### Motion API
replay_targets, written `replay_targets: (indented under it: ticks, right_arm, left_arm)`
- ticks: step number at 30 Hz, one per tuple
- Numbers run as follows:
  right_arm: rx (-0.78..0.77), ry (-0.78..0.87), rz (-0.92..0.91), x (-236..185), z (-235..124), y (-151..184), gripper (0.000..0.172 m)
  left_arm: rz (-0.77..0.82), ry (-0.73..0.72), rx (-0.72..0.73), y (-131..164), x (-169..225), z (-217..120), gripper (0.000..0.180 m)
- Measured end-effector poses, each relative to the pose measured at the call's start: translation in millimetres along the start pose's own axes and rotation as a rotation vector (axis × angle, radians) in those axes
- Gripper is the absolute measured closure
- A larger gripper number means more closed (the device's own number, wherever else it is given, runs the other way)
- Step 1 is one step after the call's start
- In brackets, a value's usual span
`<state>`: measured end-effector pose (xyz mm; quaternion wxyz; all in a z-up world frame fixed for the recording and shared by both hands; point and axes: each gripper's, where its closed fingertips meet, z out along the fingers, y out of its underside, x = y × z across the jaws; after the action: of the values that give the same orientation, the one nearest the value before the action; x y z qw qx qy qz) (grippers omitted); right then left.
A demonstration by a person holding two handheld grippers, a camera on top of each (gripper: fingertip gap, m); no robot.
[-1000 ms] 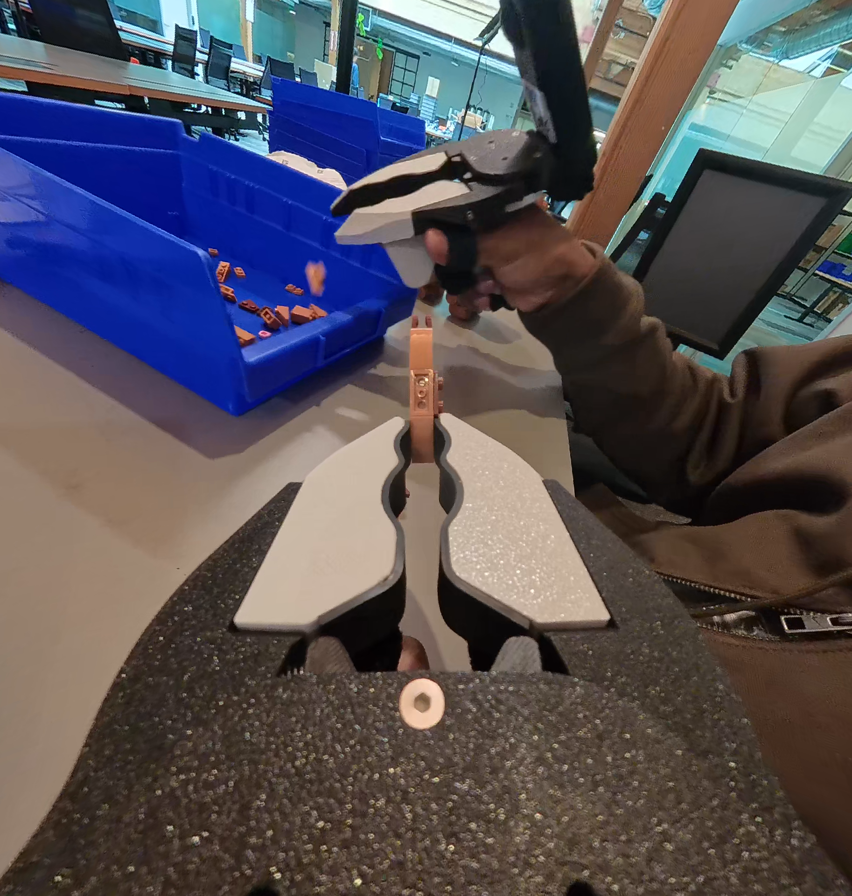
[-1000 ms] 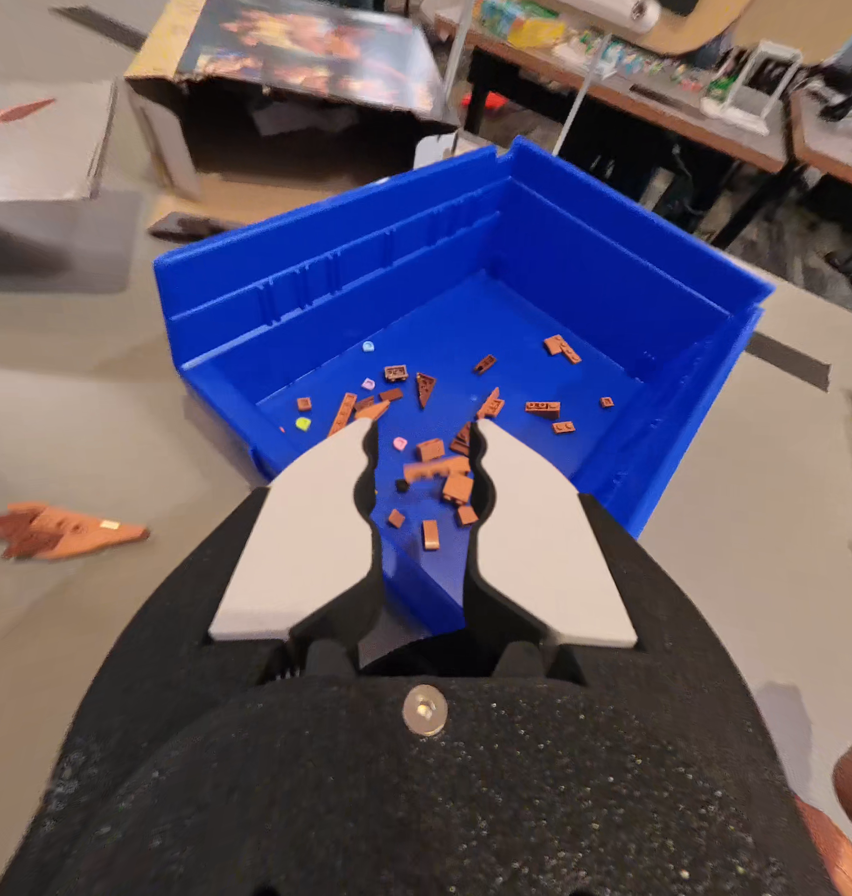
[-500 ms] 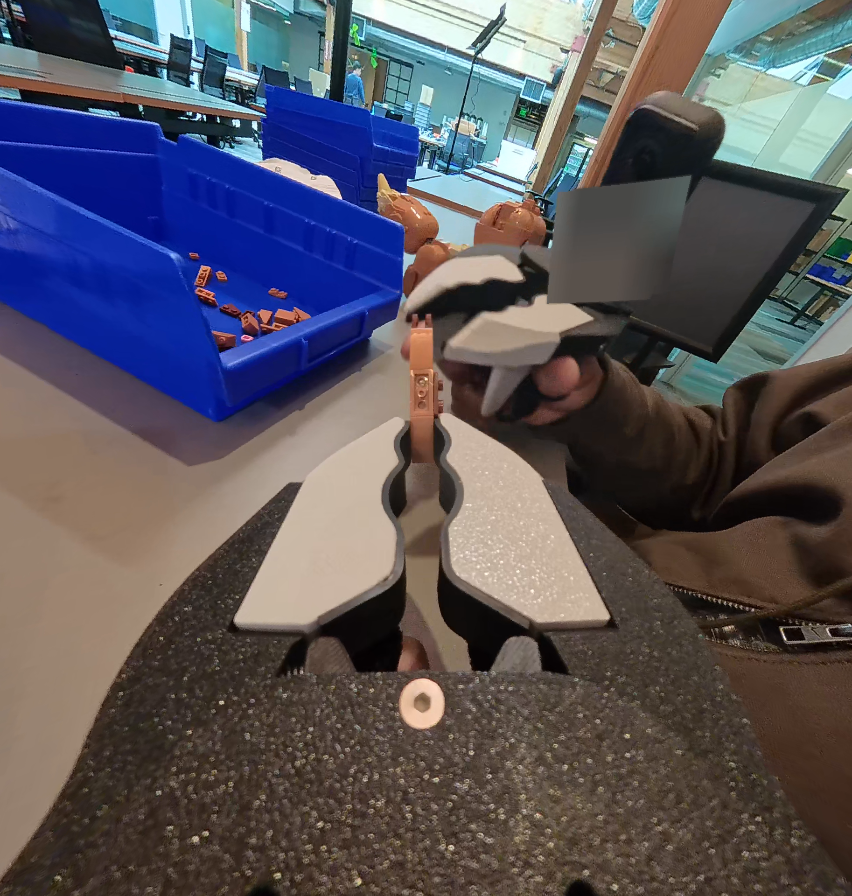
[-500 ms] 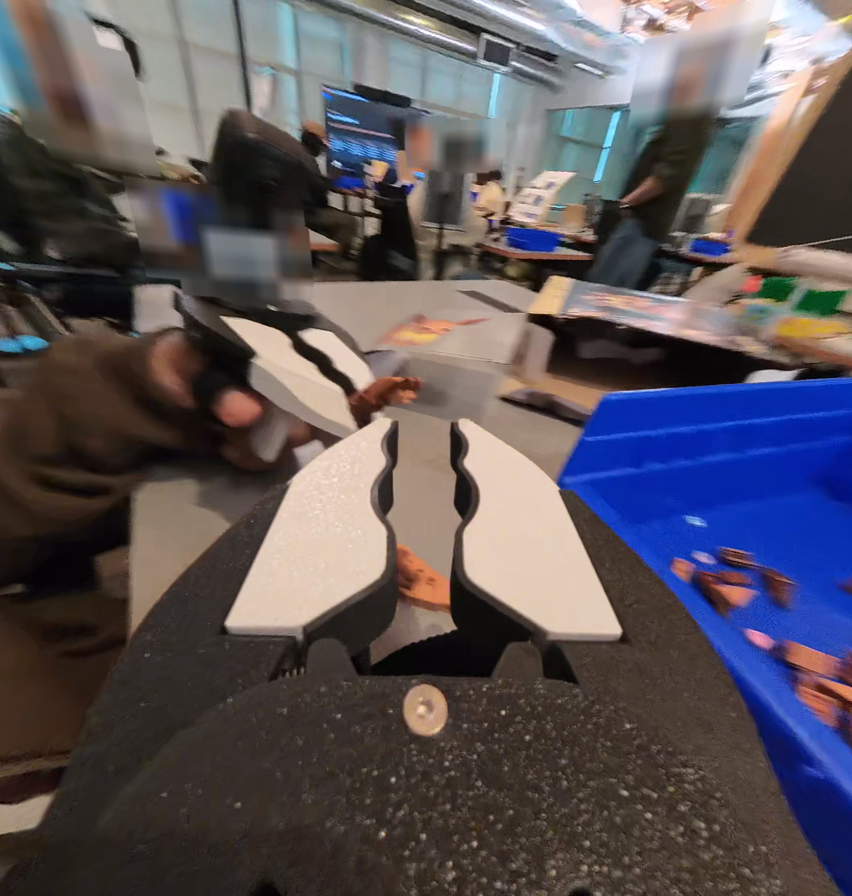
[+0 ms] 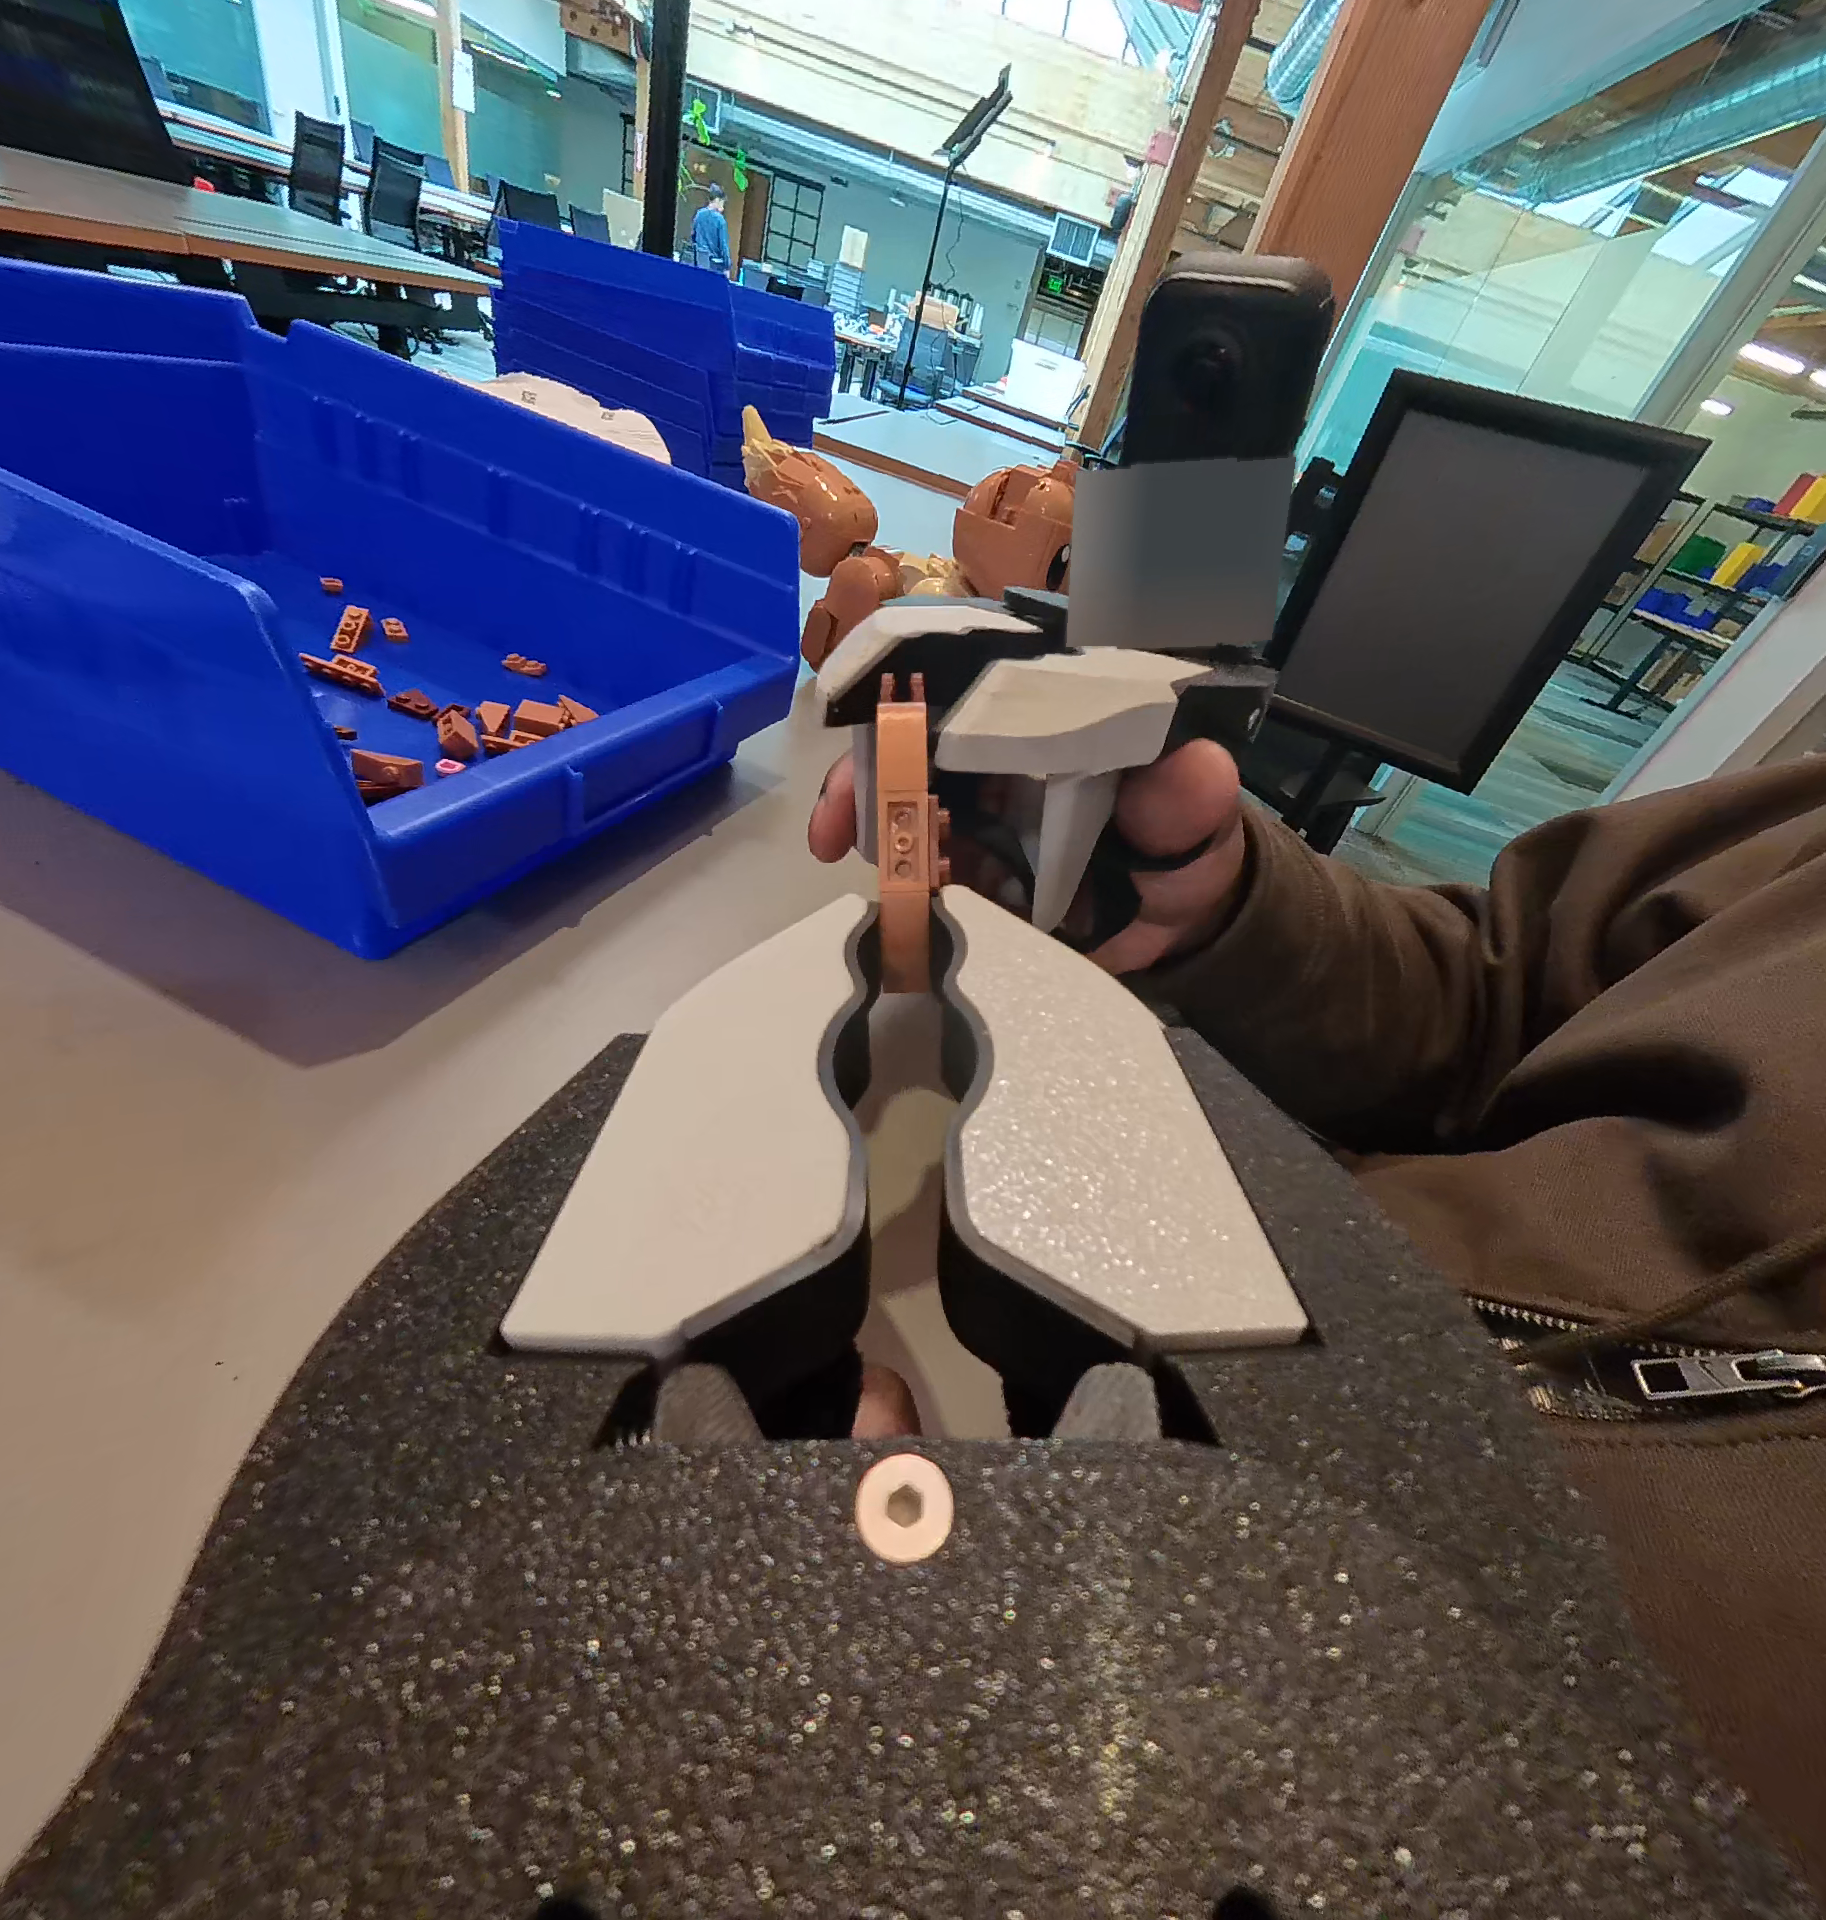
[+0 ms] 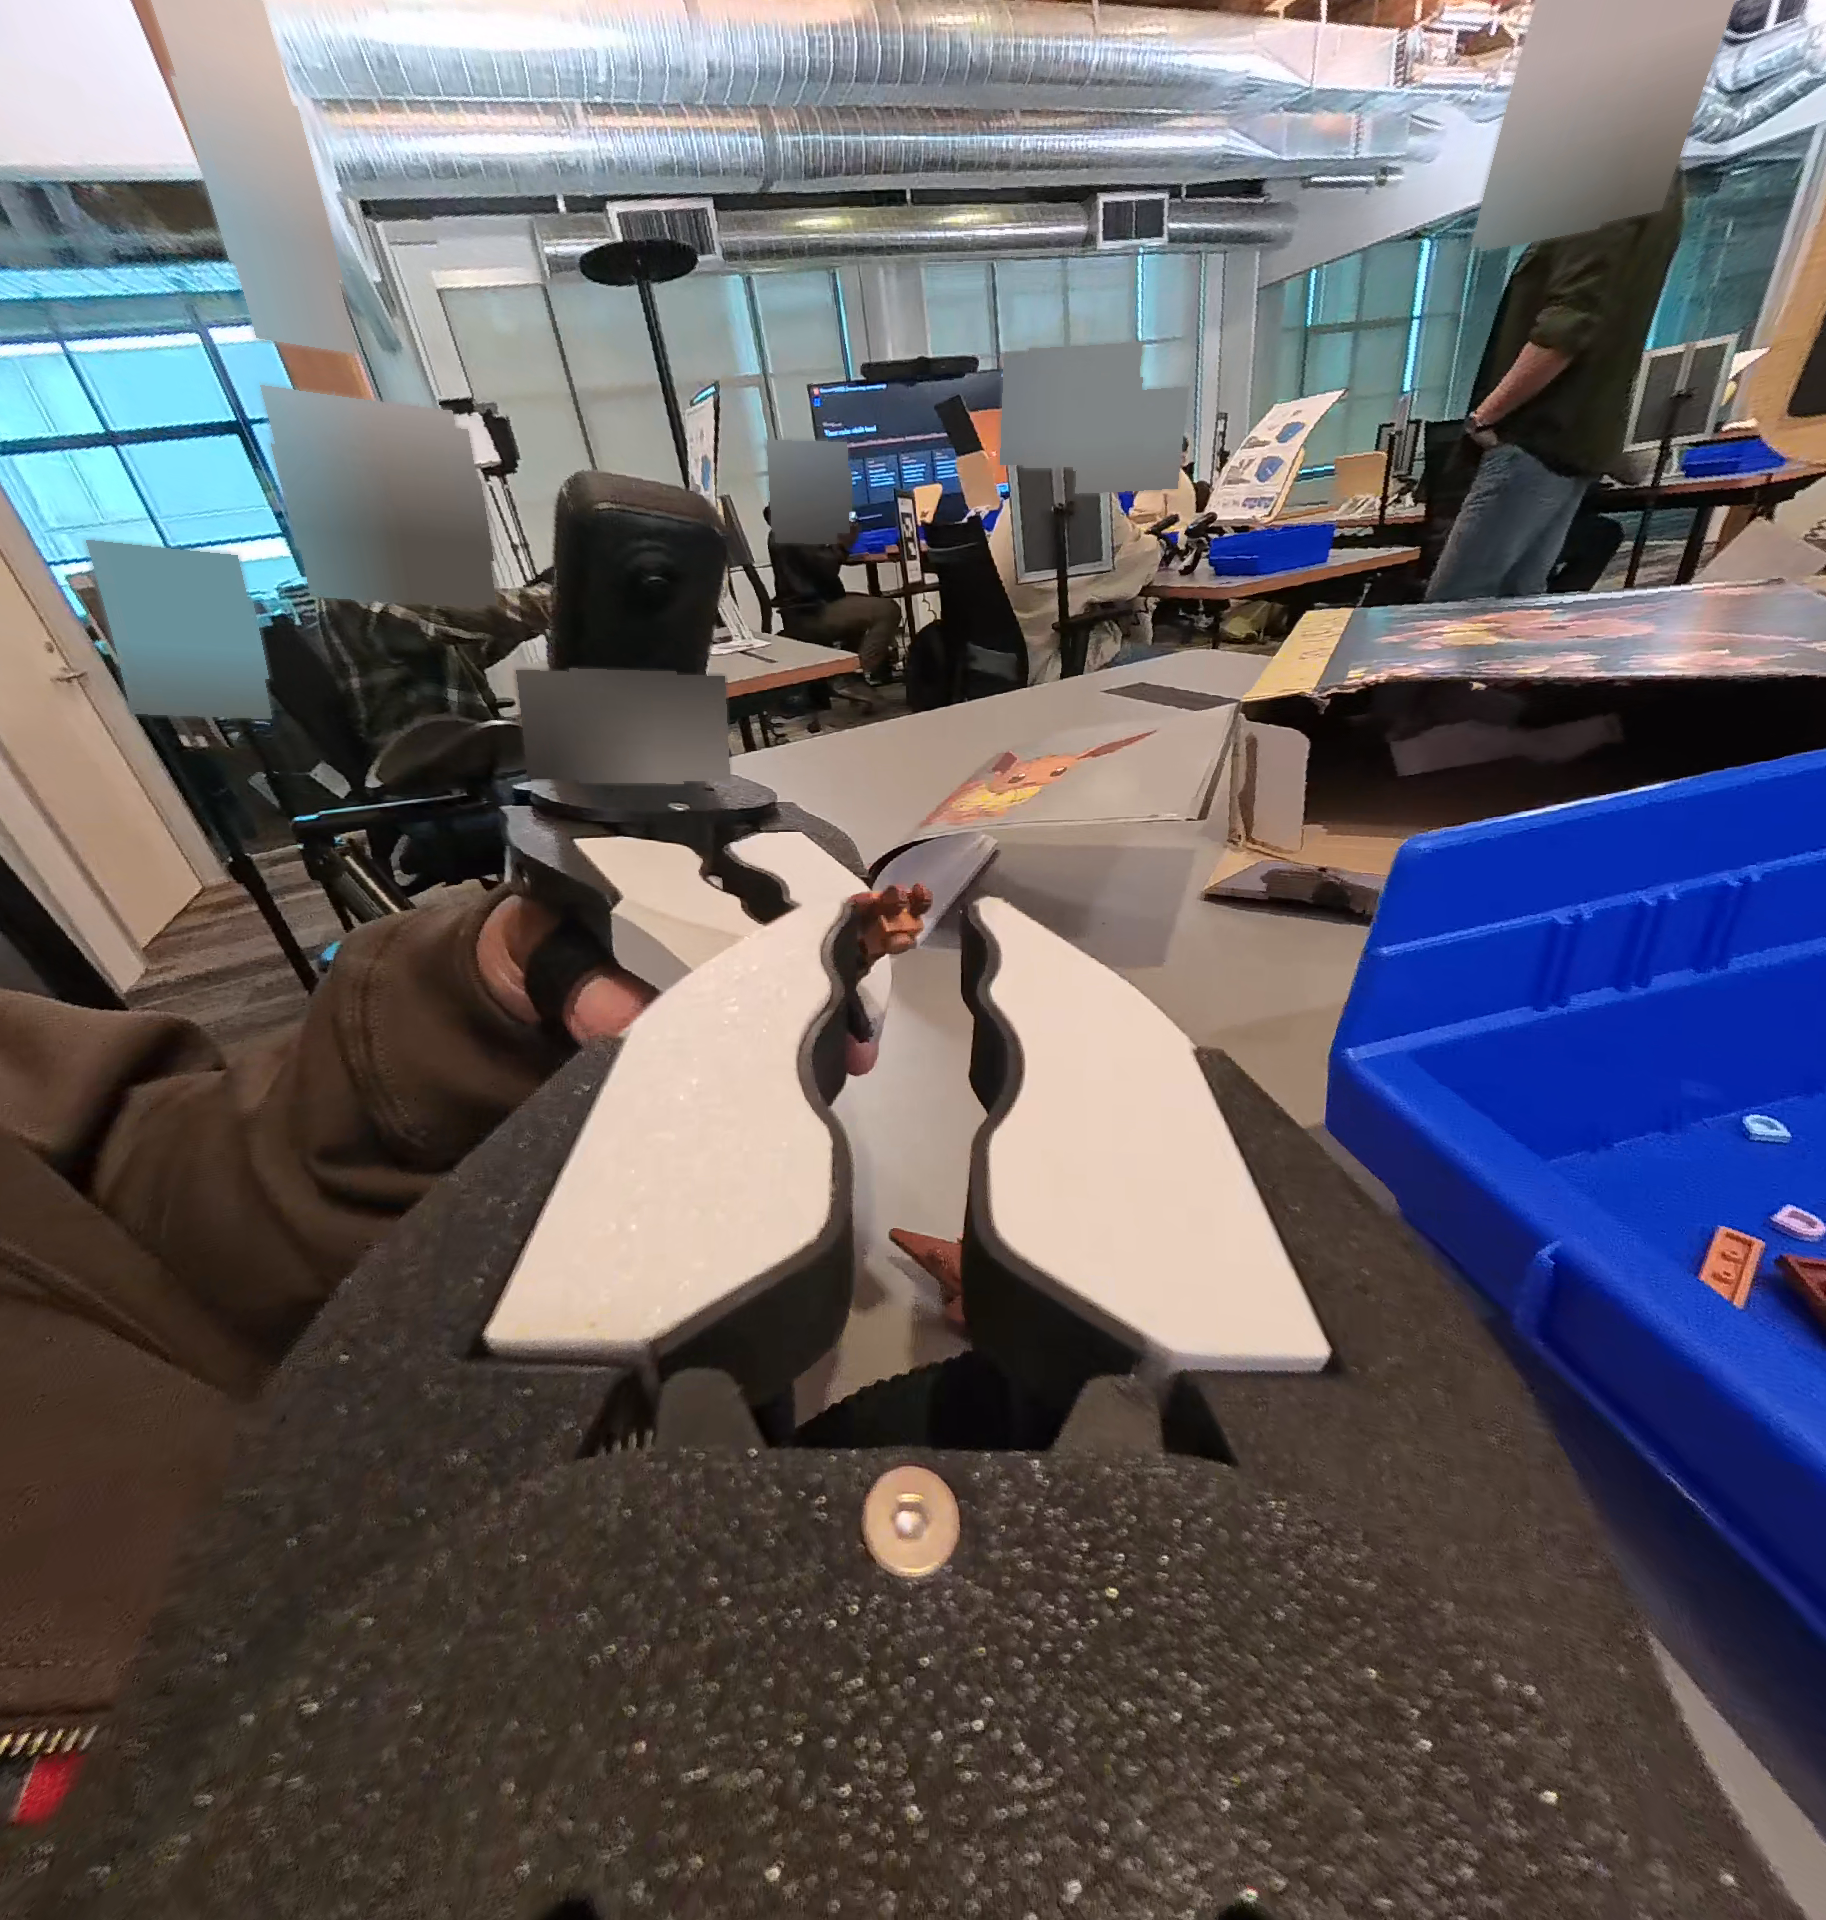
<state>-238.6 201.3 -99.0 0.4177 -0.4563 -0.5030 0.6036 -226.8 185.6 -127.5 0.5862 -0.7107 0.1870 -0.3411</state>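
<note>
Left claw [image 5: 904, 935] pinches upright tan brick piece [image 5: 902, 821], pads pressed on both sides. Right claw [image 6: 924, 935] spread, bare, tips just beside piece's top. Blue bin [image 5: 587, 582] far left on bench [image 5: 161, 1143].

no legible writing, distant screen text too small

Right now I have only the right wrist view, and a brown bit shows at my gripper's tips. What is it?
Observer: It is the top of a long tan brick strip. The left gripper is shut on its lower end.
Operator: Is anything behind the right gripper?
Observer: Brown brick figures lie on the table, past the bin.
Operator: And farther right?
Observer: A dark screen stands behind the hand.
</note>
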Motion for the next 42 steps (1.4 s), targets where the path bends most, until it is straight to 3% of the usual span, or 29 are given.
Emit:
replay_targets:
  ticks: [8,16,19,29,37,42]
  right_arm:
    - [0.017,-0.014,0.032,0,-2,-2,0.153]
    - [0.011,-0.154,0.164,-14,1,0,0.153]
    - [0.022,-0.170,0.153,-16,-1,-2,0.162]
    - [0.028,-0.175,0.097,-21,-2,-3,0.164]
    - [0.014,-0.191,0.092,-25,-1,-1,0.164]
    - [0.000,-0.215,0.087,-30,0,2,0.164]
  left_arm:
    - [-0.039,0.038,0.049,-6,3,-3,0.172]
    - [-0.059,0.103,0.063,-8,11,-3,0.172]
    - [-0.065,0.112,0.058,-7,13,-2,0.172]
    - [-0.038,0.112,0.030,-3,16,1,0.171]
    - [-0.013,0.104,0.084,-11,16,-1,0.155]
    - [0.009,0.122,0.086,-11,20,-1,0.167]
